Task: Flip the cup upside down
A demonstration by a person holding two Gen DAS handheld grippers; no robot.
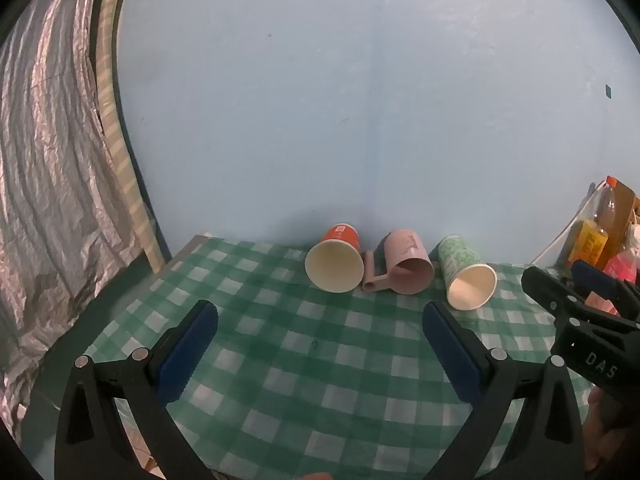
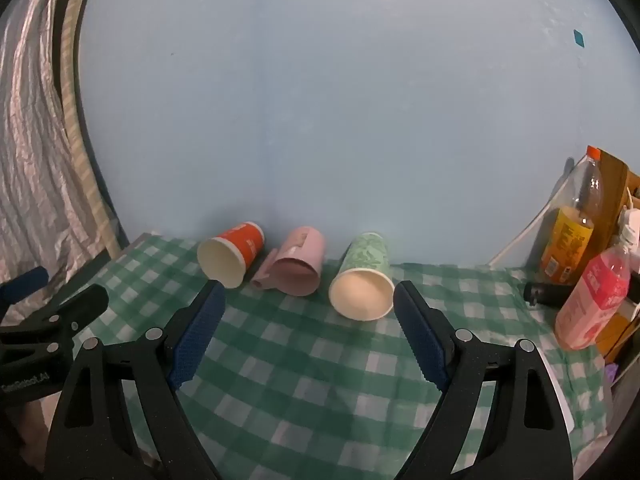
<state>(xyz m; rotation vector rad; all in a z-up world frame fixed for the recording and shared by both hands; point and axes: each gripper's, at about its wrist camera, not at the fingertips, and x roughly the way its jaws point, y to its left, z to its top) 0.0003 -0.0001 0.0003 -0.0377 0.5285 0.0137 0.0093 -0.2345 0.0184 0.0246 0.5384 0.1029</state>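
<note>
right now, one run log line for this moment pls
stage: pre-grasp | left tool: open, empty | right tool: open, empty | orange cup, pink mug, green cup: lying sideways on checked tablecloth | flipped: none

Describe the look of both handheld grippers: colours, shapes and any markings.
The left gripper and right gripper look alike: matte black plastic frames with triangular cut-outs, round silver pivot pins, and long fingers faced with ribbed dark blue pads. White lettering marks the bodies: "DAS" on the right one seen from the left camera, a partly legible word ending in "Robot.AI" on the left. No cables show.
</note>
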